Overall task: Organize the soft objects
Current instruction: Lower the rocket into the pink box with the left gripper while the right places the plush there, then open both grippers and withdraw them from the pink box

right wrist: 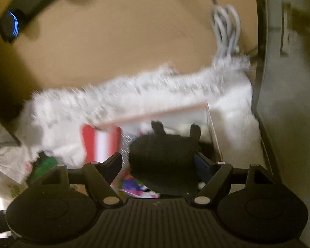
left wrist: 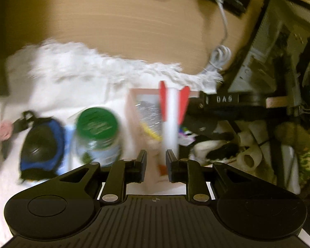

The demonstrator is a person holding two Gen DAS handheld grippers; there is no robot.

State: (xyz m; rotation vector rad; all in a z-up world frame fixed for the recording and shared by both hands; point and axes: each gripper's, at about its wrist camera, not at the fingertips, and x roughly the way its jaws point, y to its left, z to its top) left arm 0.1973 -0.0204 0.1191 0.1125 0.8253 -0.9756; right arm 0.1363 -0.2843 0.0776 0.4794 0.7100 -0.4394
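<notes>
- Left gripper (left wrist: 156,165), bottom centre of the left view: jaws narrowly parted around the base of a red-and-white soft piece (left wrist: 171,113); contact is too blurred to tell.
- Right gripper (right wrist: 159,169), bottom centre of the right view: jaws wide apart, flanking a black plush toy (right wrist: 165,161); cannot tell whether it is gripped.
- Pink box (left wrist: 132,107), mid-frame, holds the soft pieces.
- Green-lidded jar (left wrist: 97,122) left of the box.
- White fluffy rug (left wrist: 82,68) beyond.
- Tan floor (right wrist: 124,41), top.

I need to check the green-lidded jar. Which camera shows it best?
The left wrist view: the green-lidded jar sits near the middle, lid and clear body visible, though blurred. The right wrist view catches only a green smear at lower left.
</notes>
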